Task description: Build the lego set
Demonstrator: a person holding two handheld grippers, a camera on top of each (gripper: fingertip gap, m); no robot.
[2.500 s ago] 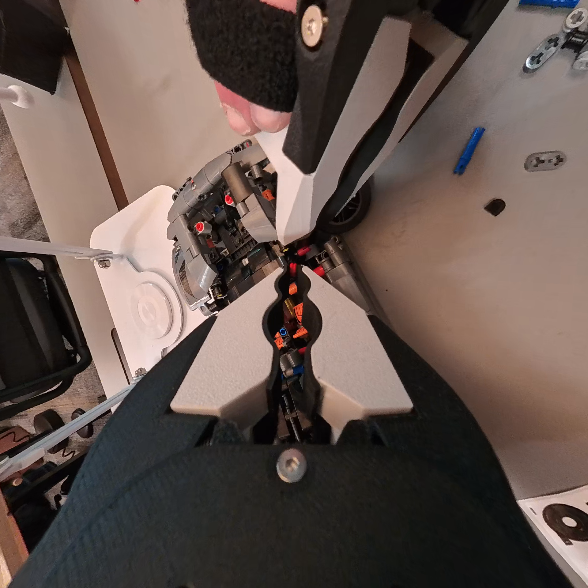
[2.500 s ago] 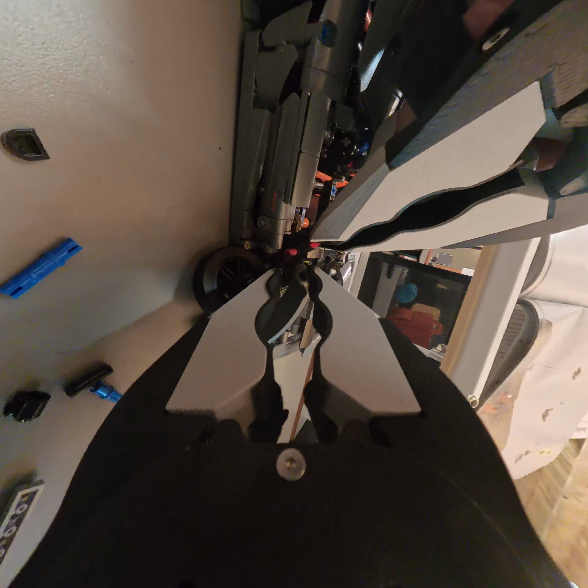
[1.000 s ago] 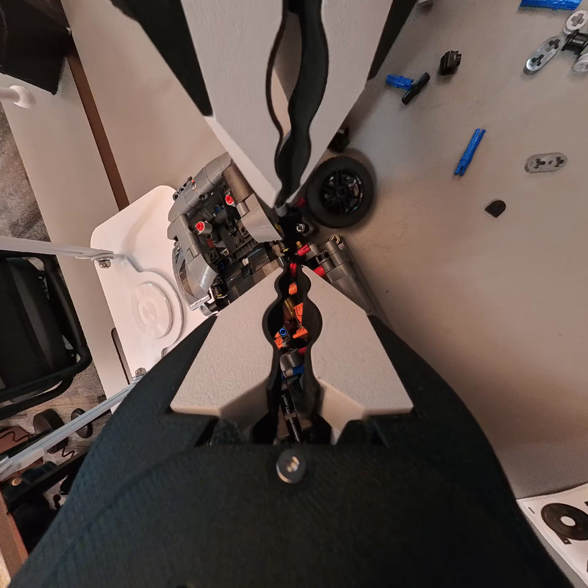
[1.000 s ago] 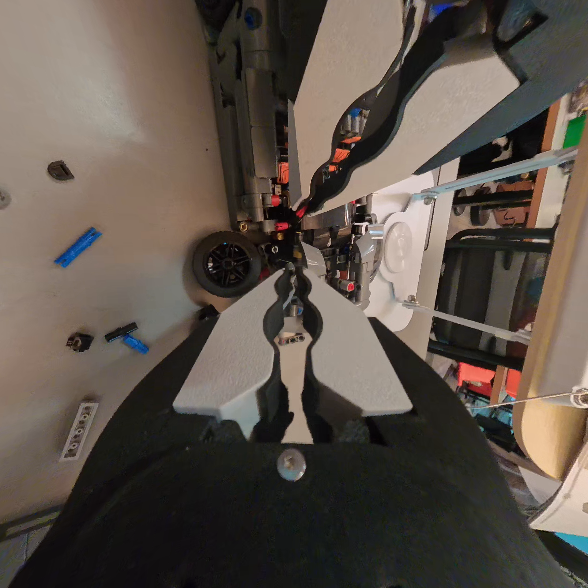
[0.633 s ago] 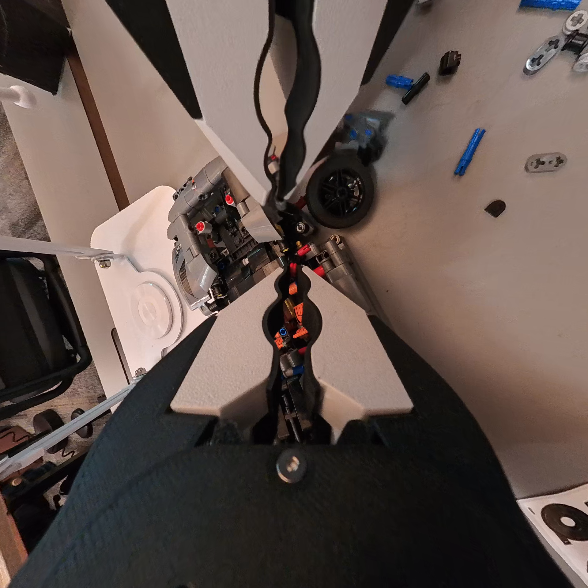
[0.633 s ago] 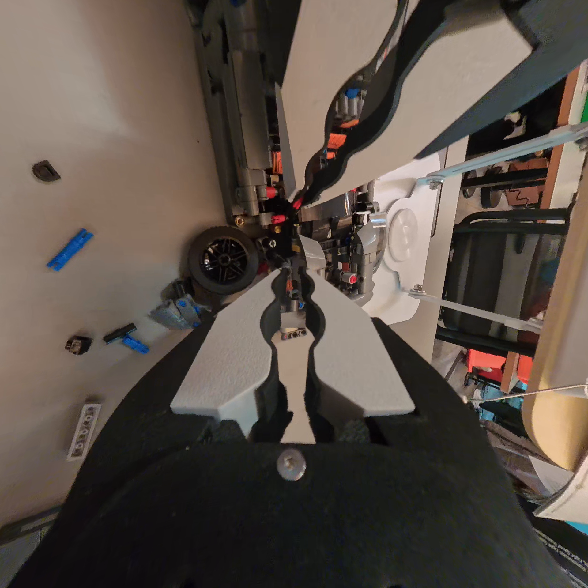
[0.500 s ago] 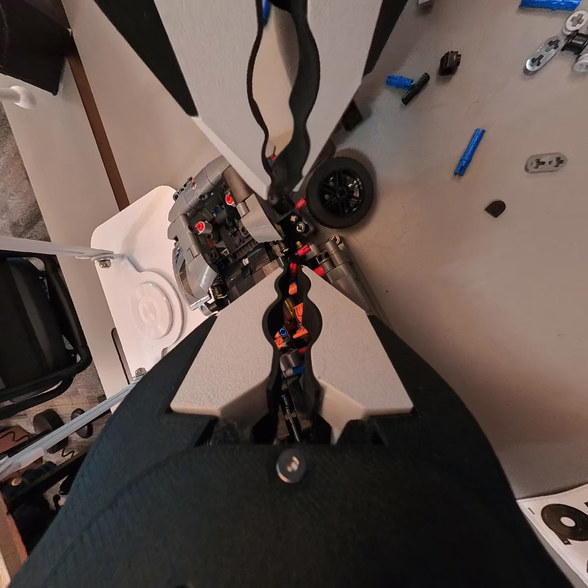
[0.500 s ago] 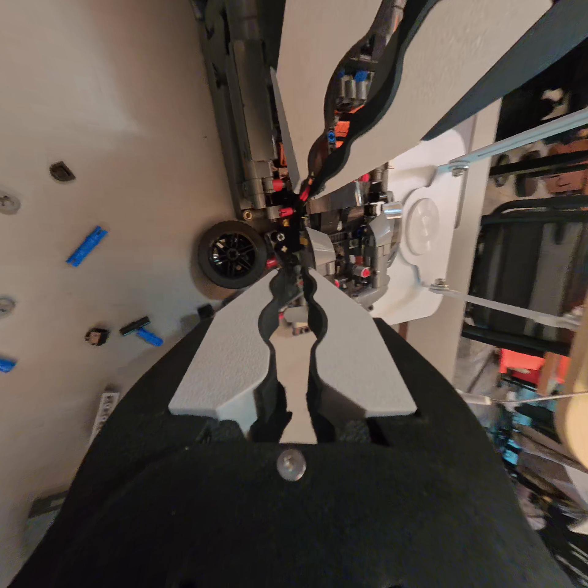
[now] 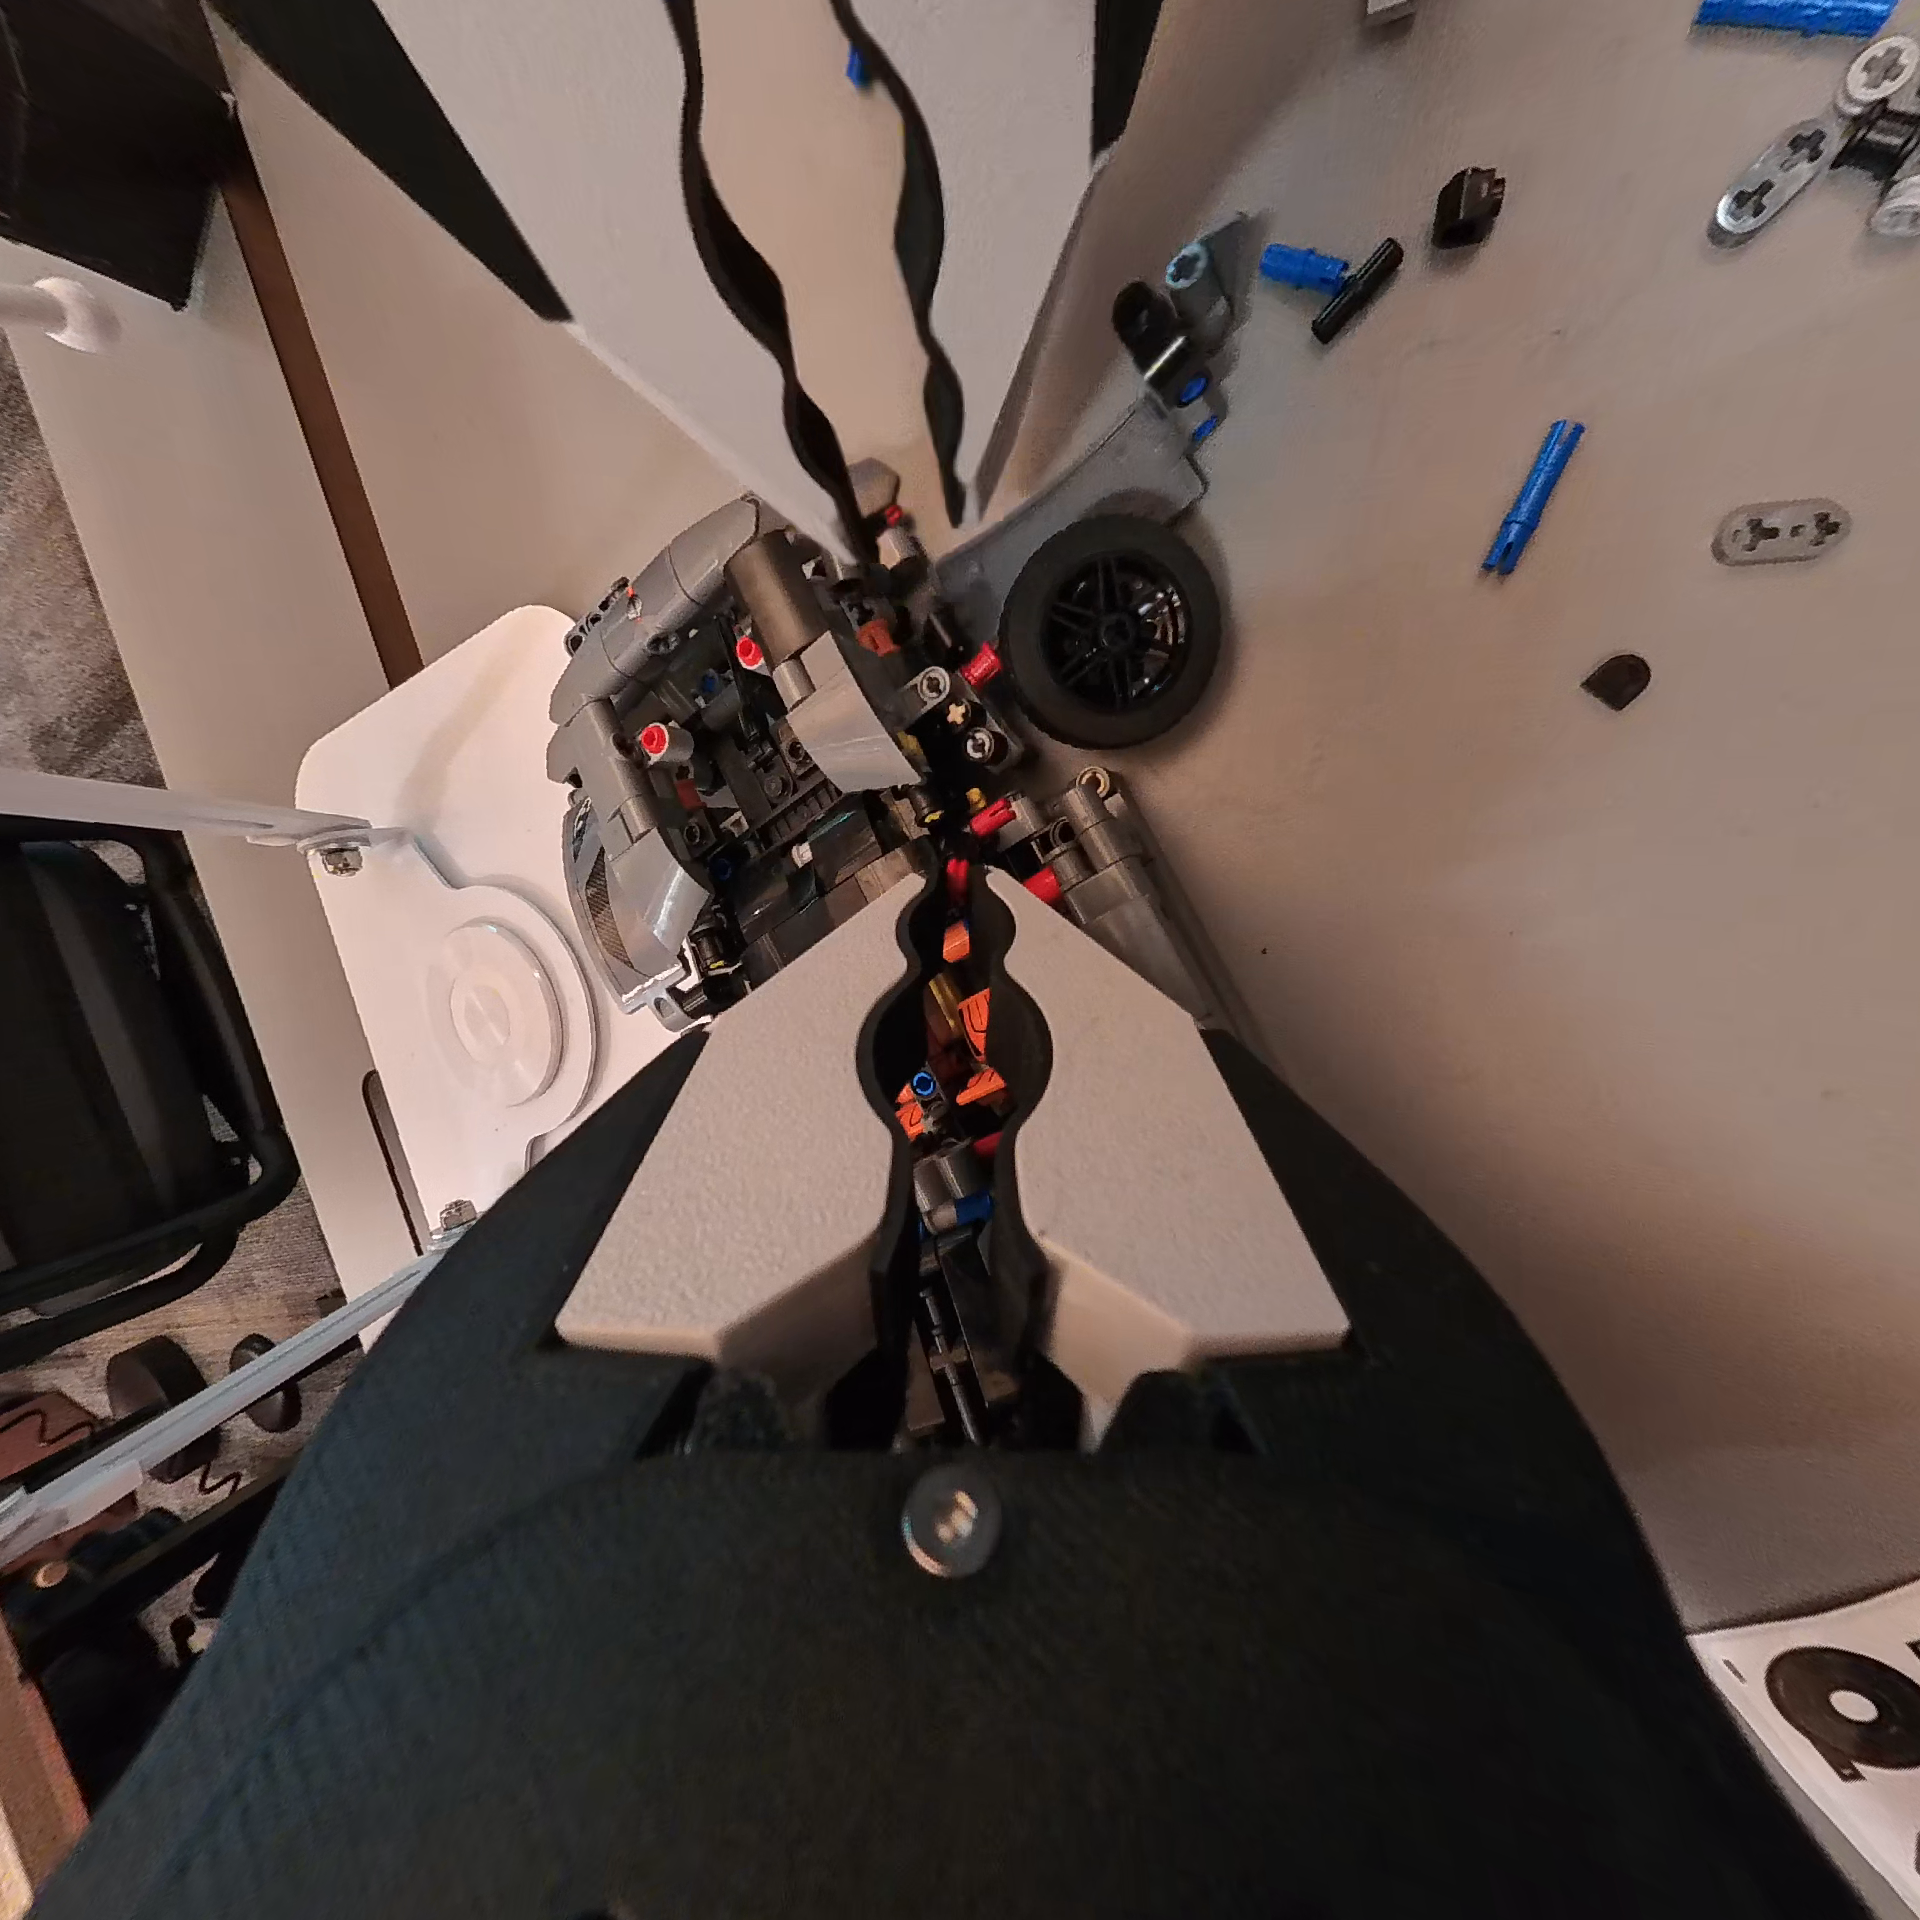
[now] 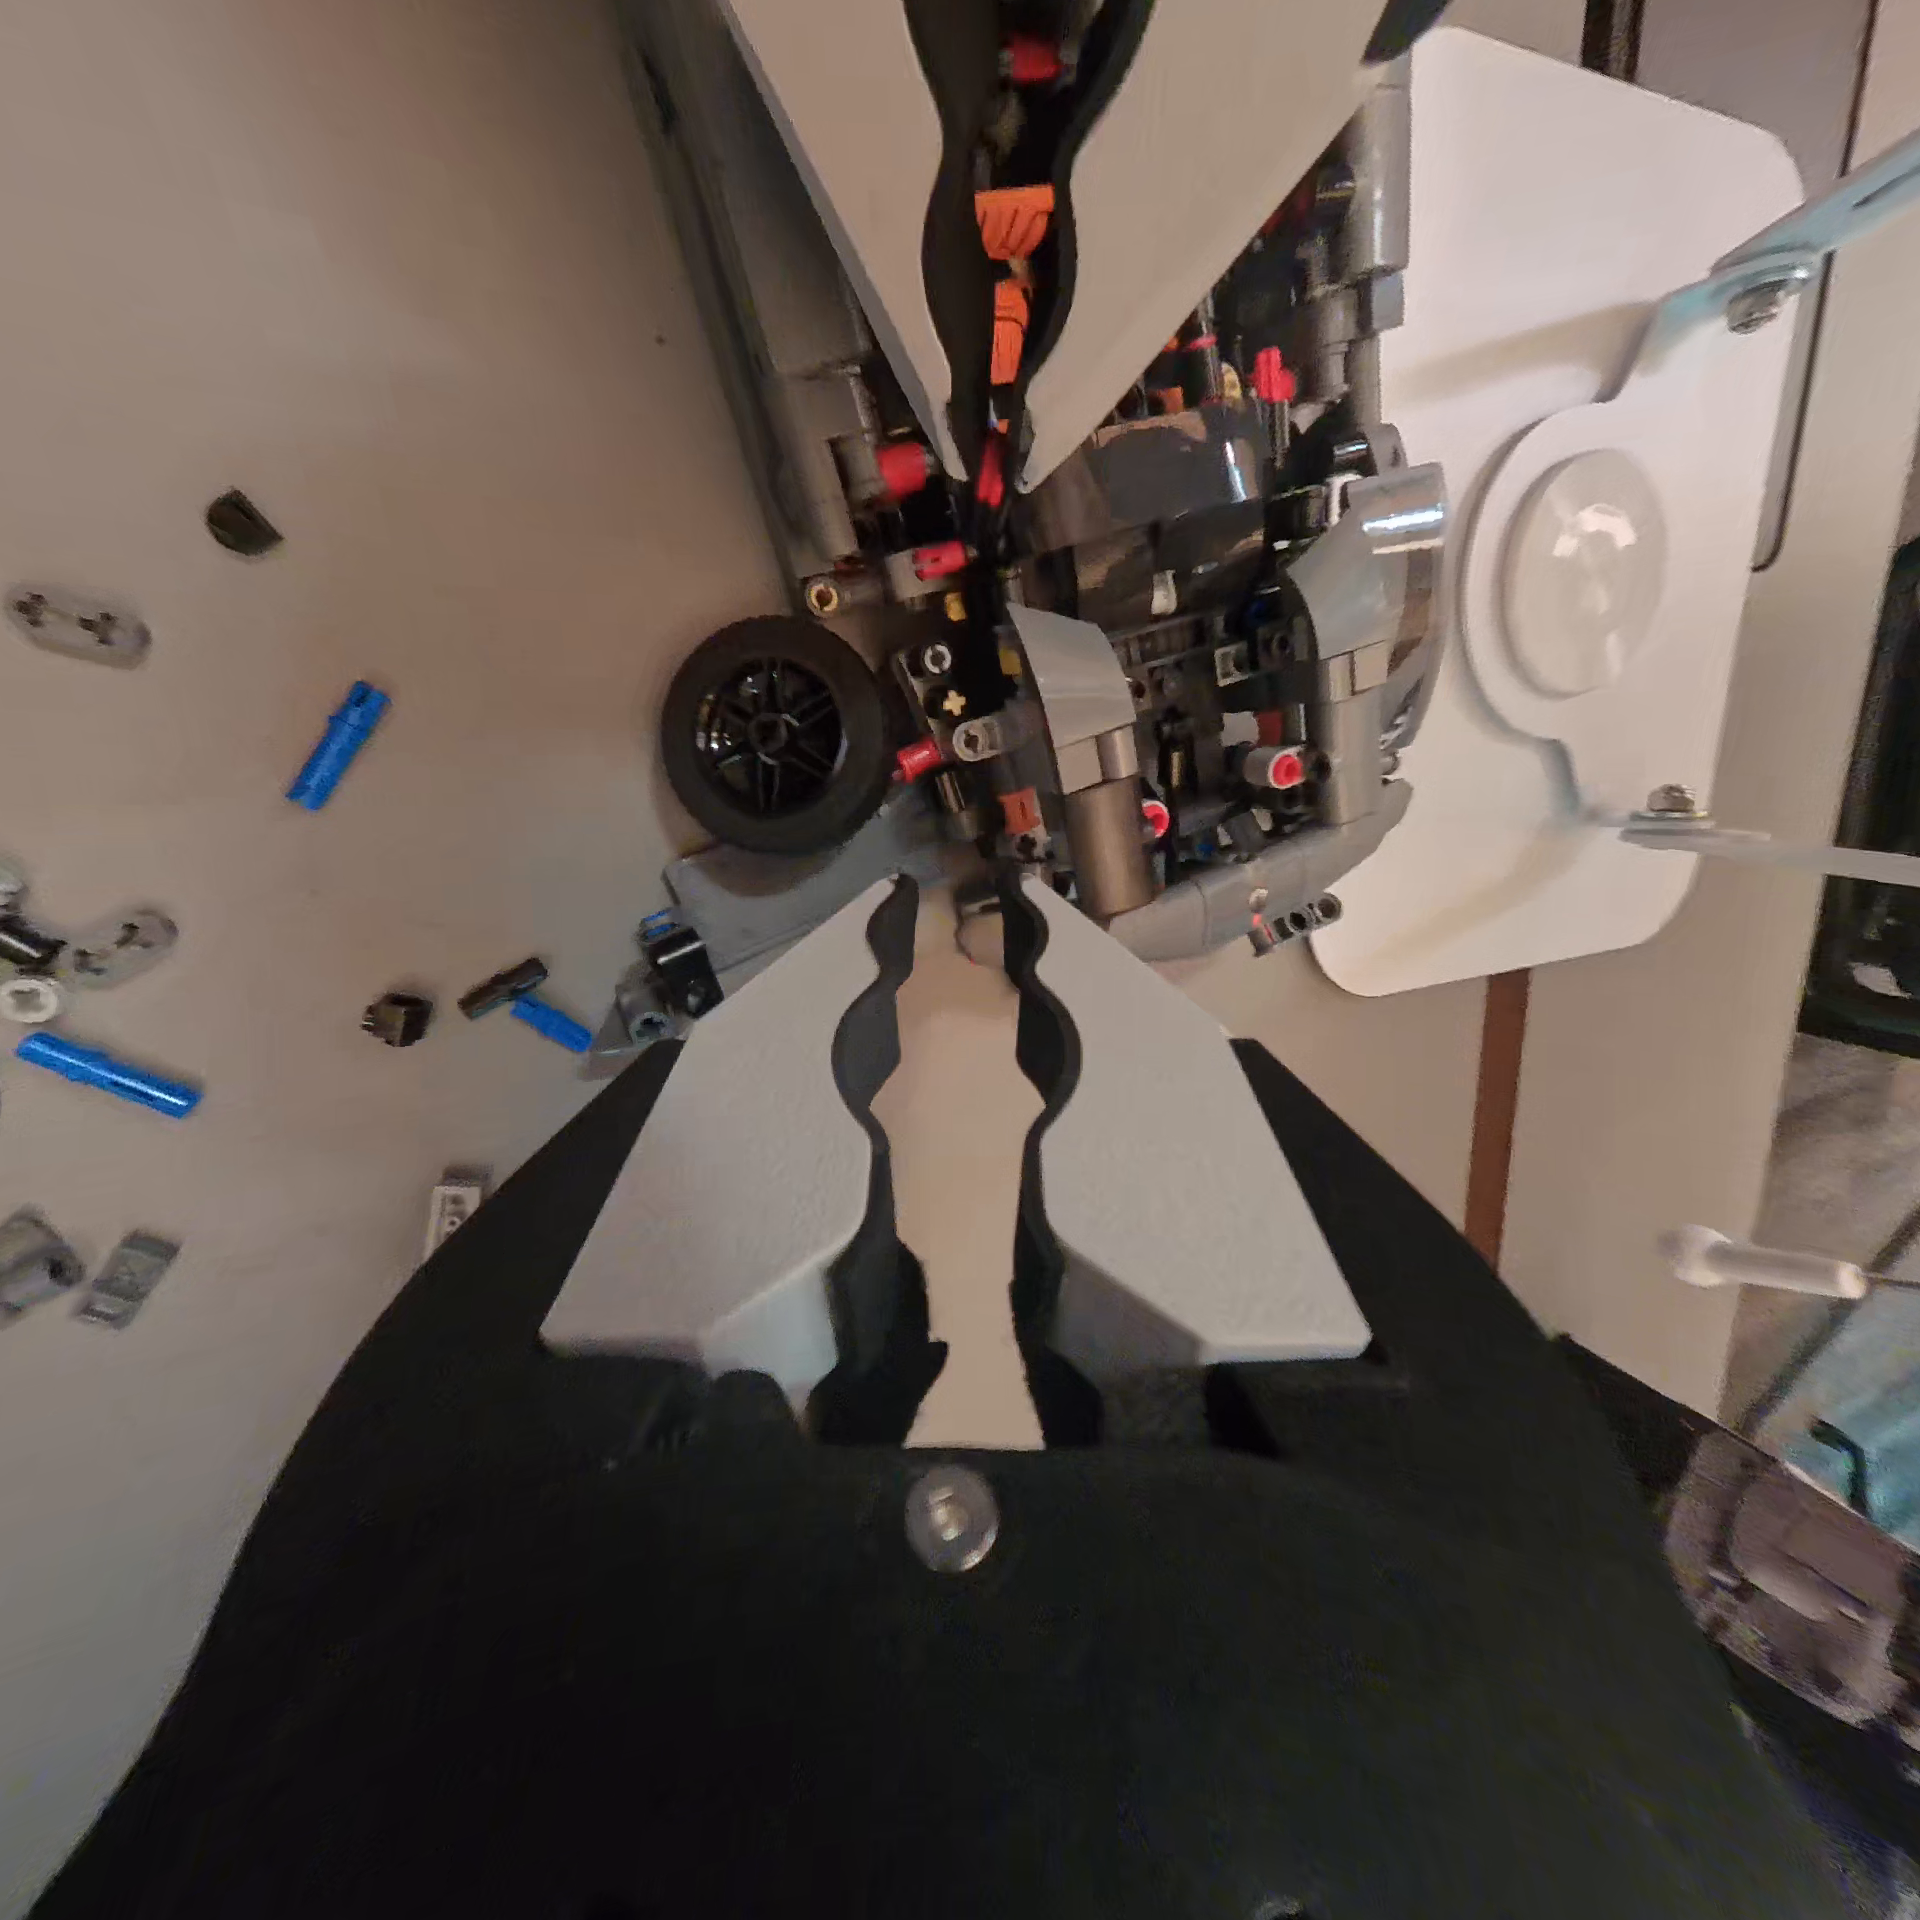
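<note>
Left gripper (image 9: 961, 883) is closed on the grey lego car (image 9: 727, 769), its fingers clamped over the orange, red and blue parts along the car's middle. The car lies at the edge of the pale table (image 9: 1455, 987), its nose overhanging a white plate (image 9: 416, 831) bolted to metal struts beside the table. Right gripper (image 10: 956, 894) faces the car's front end with its jaws parted and nothing between them, tips just short of the bodywork. A black wheel (image 10: 774, 738) lies flat on the table against the car's side, and a grey wheel-arch panel (image 10: 748, 914) with a black connector sits just beside it, next to the right gripper's left finger (image 10: 727, 1143). Loose parts are scattered farther out on the table: blue pins (image 10: 338, 743), a black pin joined to a blue one (image 10: 525, 1003), grey slotted plates (image 10: 78, 623), a small black curved piece (image 10: 241, 520). A printed sheet (image 9: 1829, 1714) lies at the table's near corner in the left wrist view.
</note>
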